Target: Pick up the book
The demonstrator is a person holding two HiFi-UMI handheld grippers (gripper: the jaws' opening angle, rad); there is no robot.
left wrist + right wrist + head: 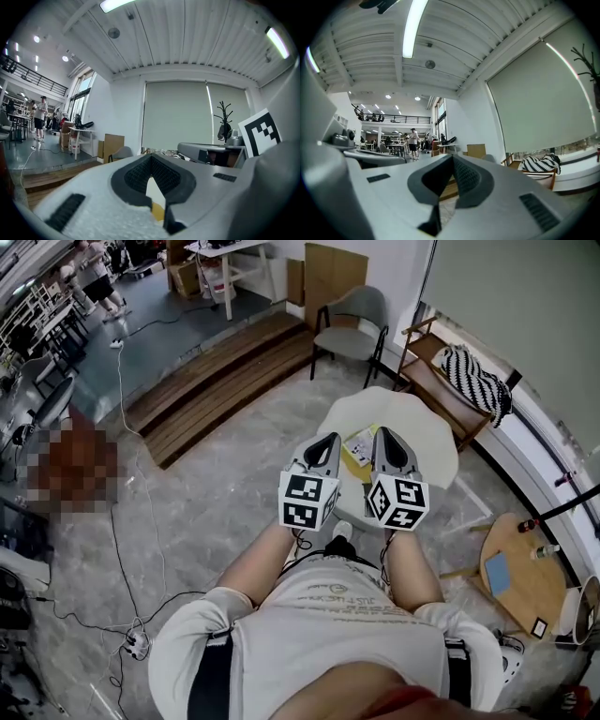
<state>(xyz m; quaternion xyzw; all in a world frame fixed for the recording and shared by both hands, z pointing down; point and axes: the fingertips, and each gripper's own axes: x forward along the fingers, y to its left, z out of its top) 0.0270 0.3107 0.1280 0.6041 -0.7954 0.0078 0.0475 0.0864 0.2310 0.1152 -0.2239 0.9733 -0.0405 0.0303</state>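
A yellow book (pixel 356 450) lies on a round white table (pixel 427 442) in front of me. In the head view both grippers are held level over the table's near side, one on each side of the book. The left gripper (pixel 329 439) has its tip at the book's left edge, with its jaws together and nothing held. The right gripper (pixel 382 434) reaches past the book's right edge, jaws also together and empty. Through the slit in the left gripper view (pixel 151 158) I see a sliver of white table and of the yellow book (pixel 158 213). The right gripper view (pixel 453 157) shows only floor.
A grey chair (pixel 354 320) stands behind the table and a wooden bench with a striped cushion (pixel 473 376) at its right. A small round wooden table (pixel 525 582) is at my lower right. Wooden steps (pixel 220 381) and floor cables (pixel 131 549) lie to the left.
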